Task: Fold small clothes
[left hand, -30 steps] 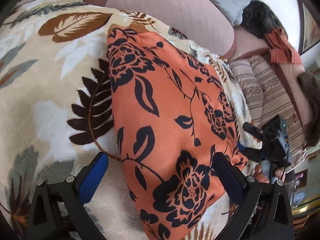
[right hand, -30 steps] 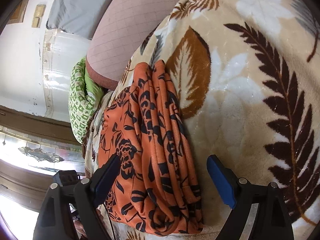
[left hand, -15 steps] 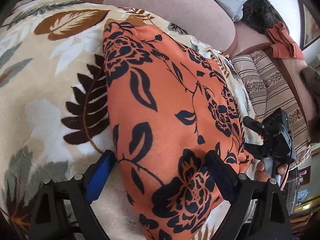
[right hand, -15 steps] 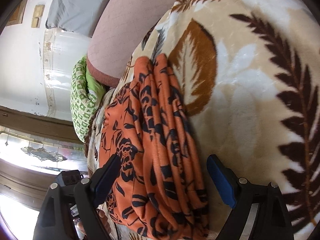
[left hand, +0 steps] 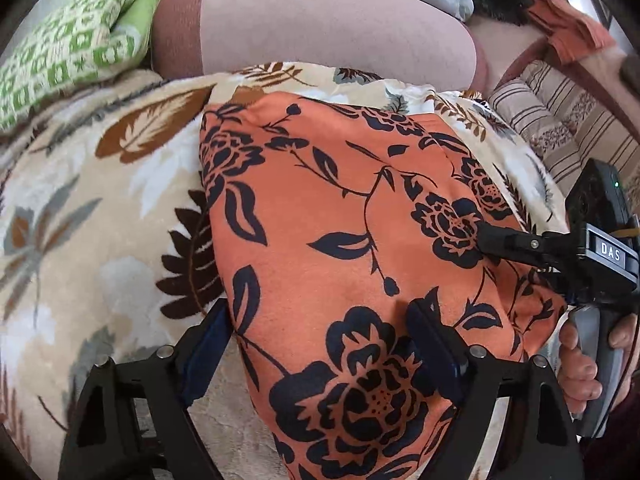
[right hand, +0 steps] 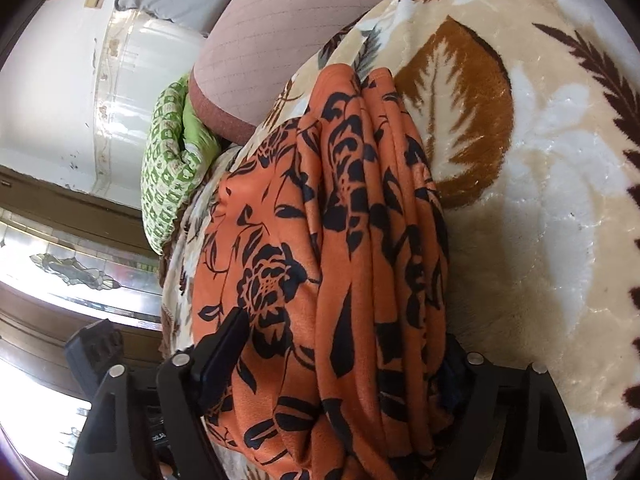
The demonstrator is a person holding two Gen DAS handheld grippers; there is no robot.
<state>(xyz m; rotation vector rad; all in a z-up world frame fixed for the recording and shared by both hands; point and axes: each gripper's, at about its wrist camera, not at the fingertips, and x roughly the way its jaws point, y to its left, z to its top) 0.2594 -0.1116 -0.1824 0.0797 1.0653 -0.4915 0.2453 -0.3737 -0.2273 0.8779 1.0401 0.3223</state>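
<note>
folded garment (left hand: 344, 240) on blanket (left hand: 100, 240), cushion (left hand: 320, 28) behind.

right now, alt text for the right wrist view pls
A folded orange cloth with black flowers lies on a leaf-print blanket, its stacked edges between the open jaws of the right gripper. A green patterned pillow sits behind it.

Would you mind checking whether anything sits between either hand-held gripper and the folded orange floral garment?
Nothing visible does. The left hand-held gripper straddles the near edge of the orange garment, and the right hand-held gripper brackets its stacked folds, all on the leaf-print blanket.
</note>
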